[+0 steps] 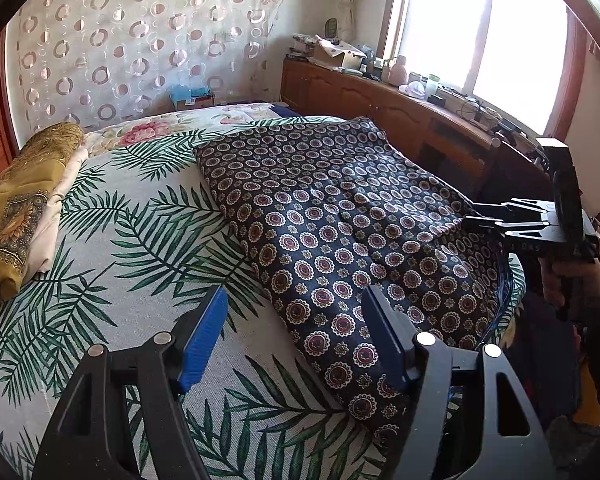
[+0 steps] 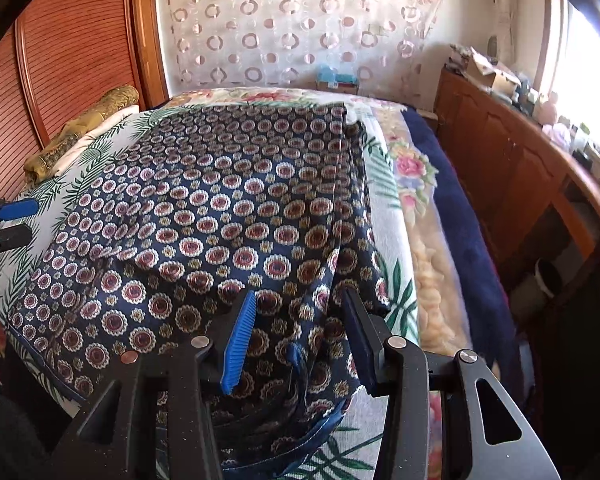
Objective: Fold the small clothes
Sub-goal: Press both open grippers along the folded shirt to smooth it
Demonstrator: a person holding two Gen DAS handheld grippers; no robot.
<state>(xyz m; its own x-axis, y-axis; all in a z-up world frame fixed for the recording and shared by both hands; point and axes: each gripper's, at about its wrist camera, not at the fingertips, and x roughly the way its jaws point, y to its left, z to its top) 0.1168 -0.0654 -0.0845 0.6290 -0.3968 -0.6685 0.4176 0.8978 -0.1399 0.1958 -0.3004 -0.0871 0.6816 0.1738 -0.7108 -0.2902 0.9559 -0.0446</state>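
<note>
A dark navy garment with red and white medallions (image 1: 340, 220) lies spread on the bed, and it also fills the right wrist view (image 2: 220, 208). My left gripper (image 1: 296, 336) is open over the garment's near left edge, one pad on the sheet side, one above the cloth. My right gripper (image 2: 300, 332) is open, its jaws apart above the garment's near bunched edge with blue trim; it also shows in the left wrist view (image 1: 484, 220) at the garment's right side. The left gripper appears at the left edge of the right wrist view (image 2: 12, 220).
The bed has a white sheet with green palm leaves (image 1: 140, 248). A folded mustard patterned cloth pile (image 1: 24, 204) lies at the left. A wooden cabinet with clutter (image 1: 400, 104) runs under the window on the right. A floral blanket (image 2: 408, 176) covers the bed's right side.
</note>
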